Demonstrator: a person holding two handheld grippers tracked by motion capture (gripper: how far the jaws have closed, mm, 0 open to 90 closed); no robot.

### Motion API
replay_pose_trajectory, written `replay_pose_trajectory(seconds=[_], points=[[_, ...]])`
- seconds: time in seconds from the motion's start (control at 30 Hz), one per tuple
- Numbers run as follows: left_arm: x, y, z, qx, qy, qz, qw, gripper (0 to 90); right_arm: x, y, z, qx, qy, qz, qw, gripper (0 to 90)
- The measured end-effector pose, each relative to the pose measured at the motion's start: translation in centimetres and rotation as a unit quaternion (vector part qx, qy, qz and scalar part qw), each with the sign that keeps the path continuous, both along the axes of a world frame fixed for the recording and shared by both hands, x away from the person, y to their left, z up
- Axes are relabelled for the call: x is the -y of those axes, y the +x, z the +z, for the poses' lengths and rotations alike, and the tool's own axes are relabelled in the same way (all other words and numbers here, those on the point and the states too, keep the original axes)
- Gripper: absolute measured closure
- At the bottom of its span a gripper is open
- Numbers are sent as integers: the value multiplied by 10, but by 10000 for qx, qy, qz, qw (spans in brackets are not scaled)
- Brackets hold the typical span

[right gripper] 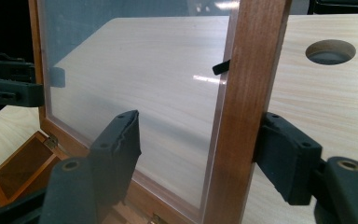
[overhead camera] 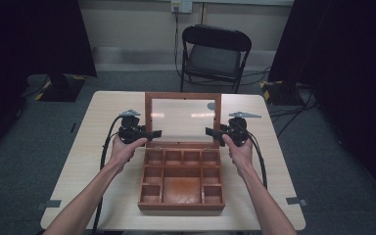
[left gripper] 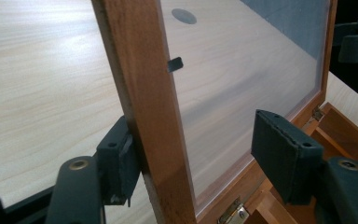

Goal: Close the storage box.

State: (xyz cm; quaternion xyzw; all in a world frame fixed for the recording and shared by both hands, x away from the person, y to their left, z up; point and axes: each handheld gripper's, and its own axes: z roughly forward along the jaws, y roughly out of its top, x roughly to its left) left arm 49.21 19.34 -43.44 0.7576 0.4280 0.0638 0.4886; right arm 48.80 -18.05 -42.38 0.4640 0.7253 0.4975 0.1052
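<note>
A wooden box point(overhead camera: 181, 208) with several empty compartments sits mid-table, its glass-paned lid point(overhead camera: 183, 96) standing upright at the back. My left gripper point(overhead camera: 152, 133) straddles the lid's left frame bar point(left gripper: 140, 70). One pad point(left gripper: 119, 158) rests against the bar's outer face, while the other pad point(left gripper: 284, 149) hangs well off the glass. My right gripper point(overhead camera: 210, 131) straddles the right frame bar point(right gripper: 247, 93) the same way. Its outer pad point(right gripper: 284, 158) touches the wood and its inner pad point(right gripper: 119, 140) stands apart from the pane. Both grippers point(left gripper: 200, 140) point(right gripper: 200, 140) are open around the frame.
The light wooden table point(overhead camera: 103, 161) has a round hole point(right gripper: 330, 51) behind the lid. A black folding chair point(overhead camera: 215, 54) stands beyond the far edge. Dark stands and cables flank the table on both sides. A brass hinge point(left gripper: 233, 214) joins lid and box.
</note>
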Motion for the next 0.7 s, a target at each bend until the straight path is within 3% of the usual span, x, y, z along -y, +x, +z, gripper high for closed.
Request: replay_pose_trajectory(seconds=[0.27,0.4,0.7], points=[[-4,-5,5,120,-52,-14,9999,426,3,-5,5,114,7,19,9999,395],[-7,-7,8,166,-37,-58,9998,437,4,-8,7,140,59,42,9999,411],[-8,-10,12,179,-111,-90,9997,415,7,-11,10,209,51,19,9998,538]])
